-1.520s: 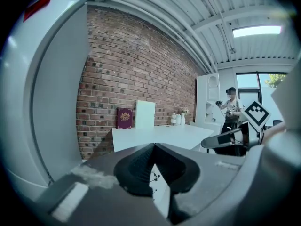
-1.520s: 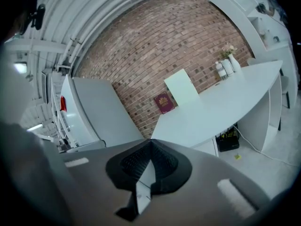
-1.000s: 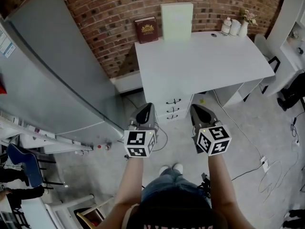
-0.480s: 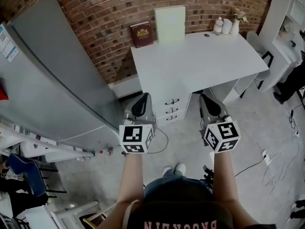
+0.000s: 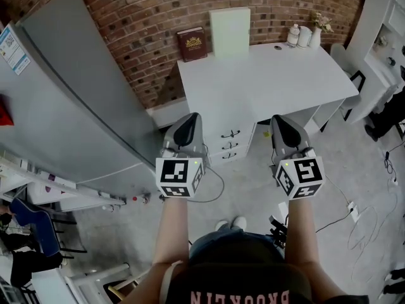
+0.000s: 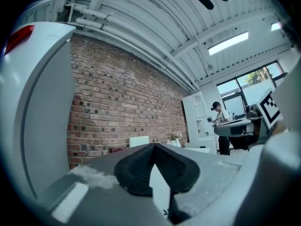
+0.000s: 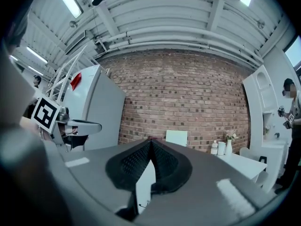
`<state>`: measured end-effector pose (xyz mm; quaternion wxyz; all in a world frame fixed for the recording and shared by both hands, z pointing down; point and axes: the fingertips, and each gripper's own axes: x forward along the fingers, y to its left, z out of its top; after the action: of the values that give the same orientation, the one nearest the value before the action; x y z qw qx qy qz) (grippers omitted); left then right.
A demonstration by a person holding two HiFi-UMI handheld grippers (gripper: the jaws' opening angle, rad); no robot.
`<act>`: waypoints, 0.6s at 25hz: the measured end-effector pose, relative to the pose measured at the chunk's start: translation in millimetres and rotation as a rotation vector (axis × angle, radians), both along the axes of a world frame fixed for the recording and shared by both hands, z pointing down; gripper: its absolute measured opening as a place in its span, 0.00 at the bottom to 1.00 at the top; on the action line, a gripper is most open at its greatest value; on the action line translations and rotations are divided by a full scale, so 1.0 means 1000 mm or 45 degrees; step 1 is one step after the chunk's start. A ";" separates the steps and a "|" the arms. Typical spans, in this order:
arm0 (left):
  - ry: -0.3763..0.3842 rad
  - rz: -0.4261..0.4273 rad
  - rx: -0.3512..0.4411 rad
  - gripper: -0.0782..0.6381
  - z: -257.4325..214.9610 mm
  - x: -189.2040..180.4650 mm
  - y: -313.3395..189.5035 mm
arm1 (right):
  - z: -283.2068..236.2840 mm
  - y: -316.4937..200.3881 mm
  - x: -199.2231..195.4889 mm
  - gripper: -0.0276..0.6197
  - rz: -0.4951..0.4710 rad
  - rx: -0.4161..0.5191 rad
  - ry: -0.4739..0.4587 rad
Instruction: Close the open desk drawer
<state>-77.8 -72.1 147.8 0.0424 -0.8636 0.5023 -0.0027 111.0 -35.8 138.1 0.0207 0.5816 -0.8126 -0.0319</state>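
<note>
Standing before the white desk point(image 5: 272, 75) set against the brick wall point(image 5: 126, 18), held the left gripper point(image 5: 188, 122) and the right gripper point(image 5: 283, 124) level, side by side and well apart, both aimed at the desk's front. Showed the left jaws pressed together in the left gripper view, ribbed black pads point(image 6: 138, 168) meeting at the tip with nothing between them. Showed the same on the right: pads point(image 7: 134, 166) closed tip to tip, pinching nothing. Found the drawer stack point(image 5: 231, 144) under the desk's left end in the head view, between the two grippers and beyond them, touched by neither. Counted three fronts with dark handles, one above another; looked flush, as far as the steep view allowed. Noted a dark red book point(image 5: 193, 43) and a pale green panel point(image 5: 230, 24) upright at the desk's back edge, bottles and a small vase point(image 5: 304, 35) at its far right corner
</note>
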 end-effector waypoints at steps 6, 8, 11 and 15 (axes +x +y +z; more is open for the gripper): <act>0.008 -0.003 0.027 0.11 -0.011 0.003 0.000 | -0.014 0.002 0.003 0.04 -0.001 0.048 0.038; 0.005 0.001 0.035 0.11 -0.014 0.005 0.001 | -0.017 0.002 0.006 0.04 0.006 0.057 0.036; -0.001 0.004 0.043 0.11 -0.016 0.007 0.003 | -0.020 0.004 0.009 0.04 0.011 0.070 0.032; -0.004 0.003 0.045 0.11 -0.017 0.009 0.005 | -0.024 0.005 0.011 0.04 0.018 0.085 0.039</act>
<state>-68.5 -67.5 131.0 0.0586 -0.8634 0.5012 0.0048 121.8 -30.9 114.5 0.0141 0.5870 -0.8066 -0.0678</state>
